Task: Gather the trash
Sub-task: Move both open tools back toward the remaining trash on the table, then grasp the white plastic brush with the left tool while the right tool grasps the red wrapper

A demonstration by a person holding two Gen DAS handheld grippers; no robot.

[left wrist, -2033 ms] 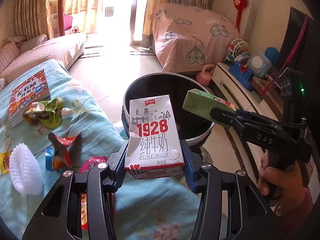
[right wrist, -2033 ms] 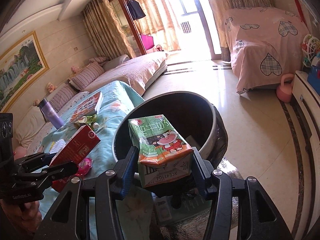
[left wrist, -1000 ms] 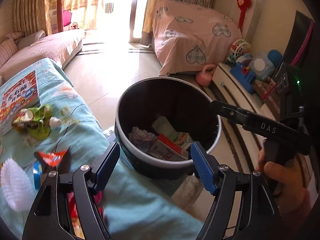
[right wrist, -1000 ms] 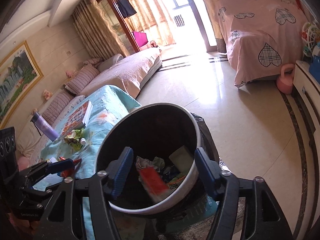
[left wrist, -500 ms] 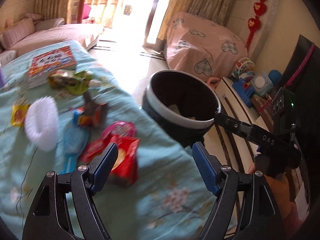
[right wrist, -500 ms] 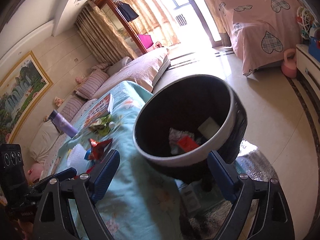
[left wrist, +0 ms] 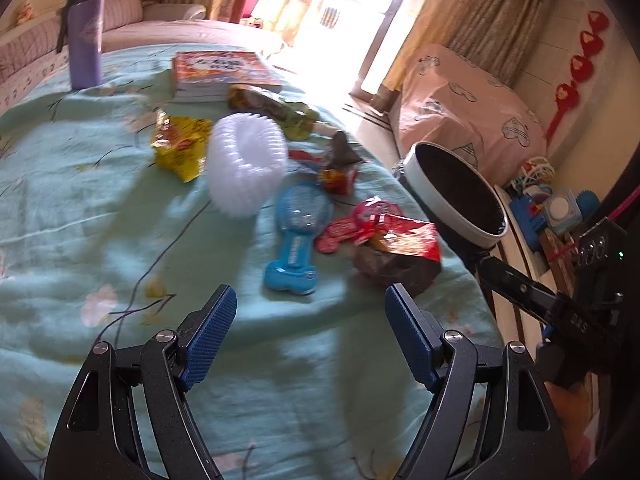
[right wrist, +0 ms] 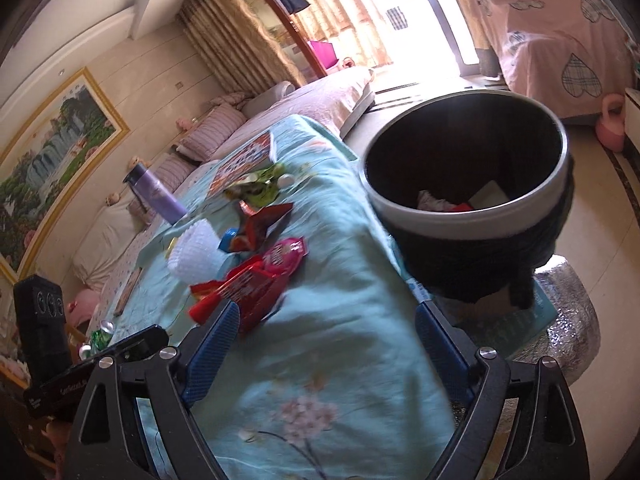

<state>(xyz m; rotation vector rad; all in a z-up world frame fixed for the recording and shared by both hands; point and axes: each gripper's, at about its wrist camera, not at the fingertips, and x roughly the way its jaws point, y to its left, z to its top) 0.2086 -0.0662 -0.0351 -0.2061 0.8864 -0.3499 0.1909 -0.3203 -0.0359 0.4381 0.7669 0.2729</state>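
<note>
Trash lies on the teal bedspread (left wrist: 120, 240): a red snack bag (left wrist: 400, 248), a pink wrapper (left wrist: 348, 226), a red and dark wrapper (left wrist: 340, 166), a yellow wrapper (left wrist: 180, 144) and a green pouch (left wrist: 280, 110). My left gripper (left wrist: 310, 304) hangs open and empty over the bedspread, just short of the red snack bag. My right gripper (right wrist: 326, 316) is open and empty, with the red snack bag (right wrist: 244, 292) just beyond its left finger. The black bin (right wrist: 472, 220) stands off the bed's edge, with cartons and paper (right wrist: 440, 202) inside.
A white spiky ball (left wrist: 246, 164), a blue plastic brush (left wrist: 298, 236), a book (left wrist: 220, 70) and a purple bottle (left wrist: 85, 32) also sit on the bedspread. Beyond the bin (left wrist: 460, 196) are a pink-covered seat (left wrist: 460, 112) and a toy shelf (left wrist: 552, 208).
Both grippers let their milk cartons drop into the bin and opened. They then swung away from the bin to the bedspread, so the wrappers now lie ahead of them.
</note>
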